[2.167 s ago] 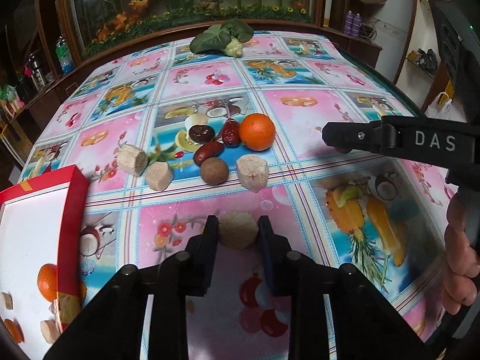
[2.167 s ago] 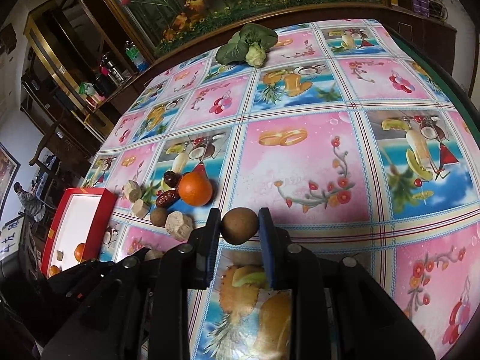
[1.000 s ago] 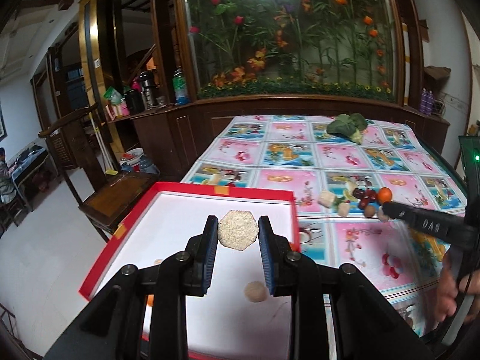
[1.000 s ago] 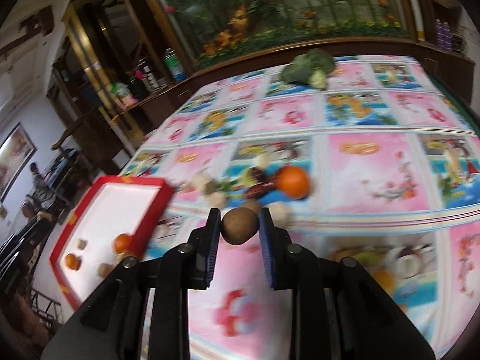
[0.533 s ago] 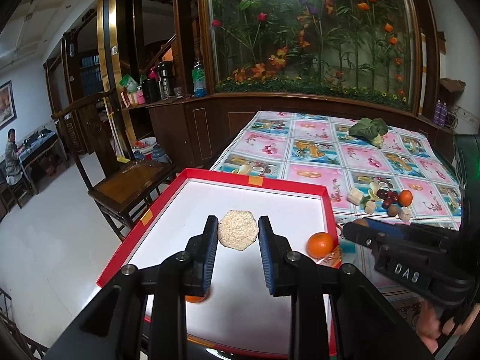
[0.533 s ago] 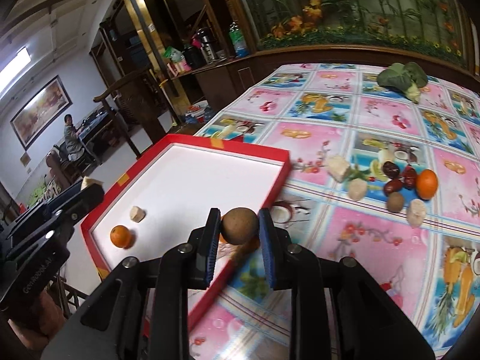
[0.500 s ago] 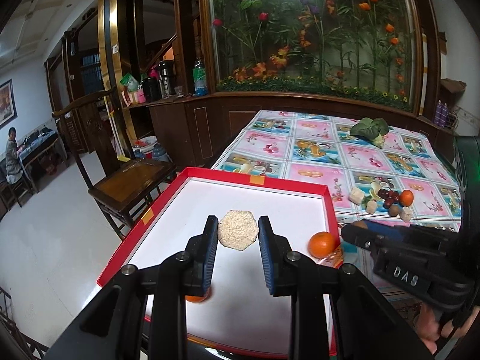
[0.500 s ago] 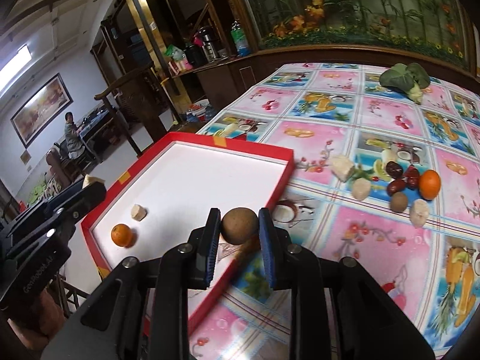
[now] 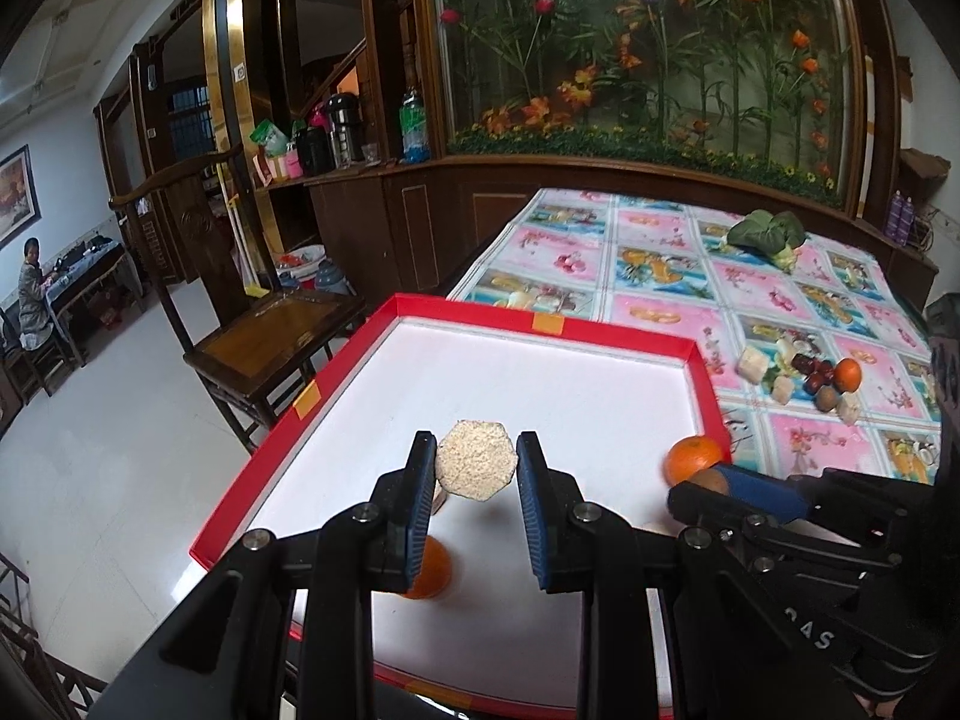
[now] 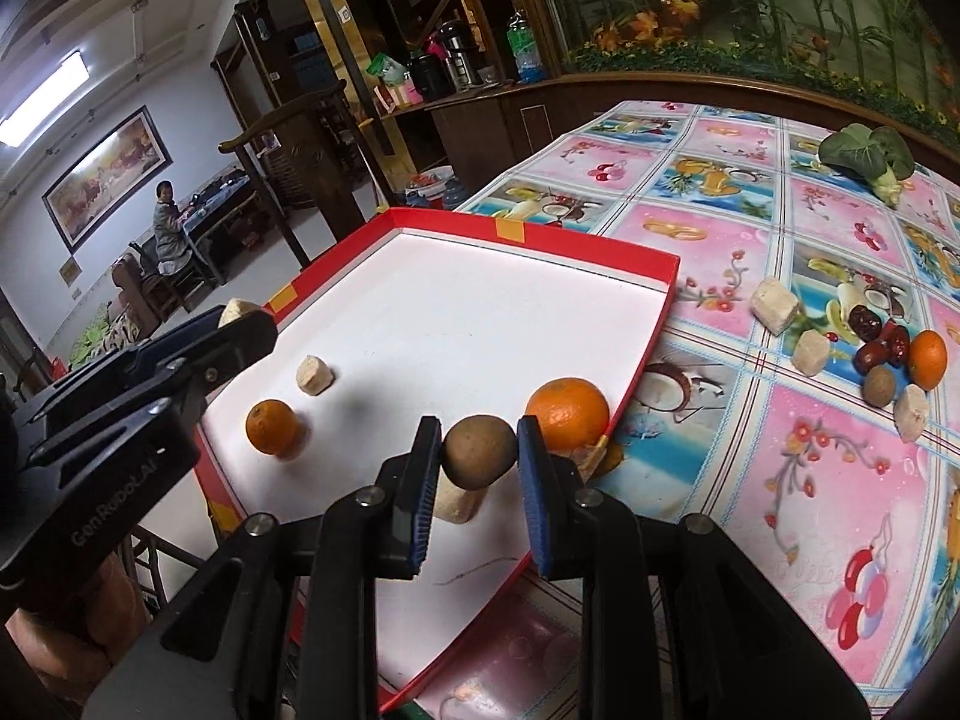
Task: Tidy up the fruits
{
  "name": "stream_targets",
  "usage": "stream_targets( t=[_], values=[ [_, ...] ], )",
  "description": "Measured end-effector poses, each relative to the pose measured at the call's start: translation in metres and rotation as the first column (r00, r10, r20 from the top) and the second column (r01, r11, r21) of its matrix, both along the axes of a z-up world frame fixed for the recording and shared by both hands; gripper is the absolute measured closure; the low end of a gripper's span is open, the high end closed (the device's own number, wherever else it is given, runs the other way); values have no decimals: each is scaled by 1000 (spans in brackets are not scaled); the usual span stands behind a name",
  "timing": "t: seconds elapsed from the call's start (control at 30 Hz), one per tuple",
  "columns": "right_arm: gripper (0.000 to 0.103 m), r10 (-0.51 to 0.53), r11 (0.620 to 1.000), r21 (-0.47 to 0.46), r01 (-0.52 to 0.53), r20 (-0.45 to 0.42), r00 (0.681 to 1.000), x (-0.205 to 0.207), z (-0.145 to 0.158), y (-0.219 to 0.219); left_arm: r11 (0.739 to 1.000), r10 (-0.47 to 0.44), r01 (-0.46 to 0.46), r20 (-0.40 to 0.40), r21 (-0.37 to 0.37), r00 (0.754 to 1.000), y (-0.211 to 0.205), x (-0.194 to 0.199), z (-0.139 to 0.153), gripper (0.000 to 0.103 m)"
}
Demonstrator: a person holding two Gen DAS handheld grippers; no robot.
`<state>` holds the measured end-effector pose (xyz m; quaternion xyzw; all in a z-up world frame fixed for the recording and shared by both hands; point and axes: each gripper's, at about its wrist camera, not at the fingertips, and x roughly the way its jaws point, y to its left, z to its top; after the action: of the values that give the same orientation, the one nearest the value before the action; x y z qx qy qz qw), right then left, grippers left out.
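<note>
Fruits and pale cut pieces are lying split between a red-rimmed white tray (image 10: pixel 657 294) and the patterned tablecloth (image 10: pixel 810 468) beside it. Over the tray, the left gripper (image 9: pixel 476 468) is clamping a tan, grainy hexagonal piece (image 9: pixel 476 468) between its blue-padded fingers, while the right gripper (image 10: pixel 480 450) is pinching a round brown fruit (image 10: pixel 480 450) just above the tray's near right corner. Inside the tray, two oranges are resting well apart, one (image 10: pixel 272 427) toward the left and one (image 10: pixel 567 407) against the right wall, with a pale chunk (image 10: pixel 314 375) lying between them and another chunk (image 10: pixel 459 504) sitting under the right gripper. On the cloth, an orange (image 10: pixel 927 359), dark red dates (image 10: pixel 879 339), a brown fruit (image 10: pixel 879 385) and three pale chunks are clustering together. A leafy green vegetable (image 10: pixel 867 156) is lying at the table's far end.
</note>
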<state>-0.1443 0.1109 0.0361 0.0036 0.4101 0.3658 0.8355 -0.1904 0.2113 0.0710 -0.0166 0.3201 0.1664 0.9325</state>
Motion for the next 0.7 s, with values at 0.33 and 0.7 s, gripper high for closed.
stream_targets(
  t=[0.33, 0.7],
  values=[
    [75, 2, 1000, -26, -2, 18, 1000, 10, -6, 13, 1000, 15, -16, -69, -10, 997, 7, 10, -24, 77],
    [72, 99, 995, -19, -101, -95, 991, 19, -20, 28, 999, 48, -49, -113, -5, 992, 13, 16, -37, 76]
  ],
)
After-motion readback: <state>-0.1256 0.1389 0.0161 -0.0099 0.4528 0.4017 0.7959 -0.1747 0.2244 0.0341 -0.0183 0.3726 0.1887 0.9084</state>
